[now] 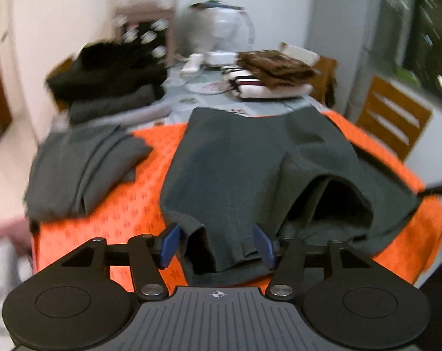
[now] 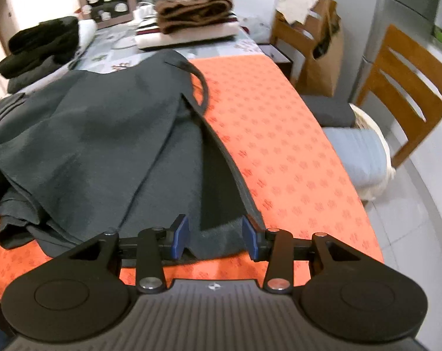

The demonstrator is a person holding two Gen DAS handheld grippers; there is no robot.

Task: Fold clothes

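Observation:
A dark grey garment (image 1: 235, 161) lies spread on the orange patterned cloth (image 1: 127, 213) that covers the near end of the table. One of its near hems gapes as a dark hollow. My left gripper (image 1: 218, 244) is open at the garment's near edge, and a fold of the fabric hangs between its blue pads (image 1: 171, 242) without being pinched. In the right wrist view the same garment (image 2: 98, 134) reaches the front edge. My right gripper (image 2: 215, 238) stands open around its near right corner, and a dark cord (image 2: 203, 87) loops out at the far end.
A second grey garment (image 1: 83, 169) lies folded at the left. Farther back sit a black pile (image 1: 109, 70) and a brown garment on striped white ones (image 2: 191, 8). Wooden chairs (image 2: 408, 87), a paper bag (image 2: 323, 52) and a basket (image 2: 364, 158) stand to the right of the table.

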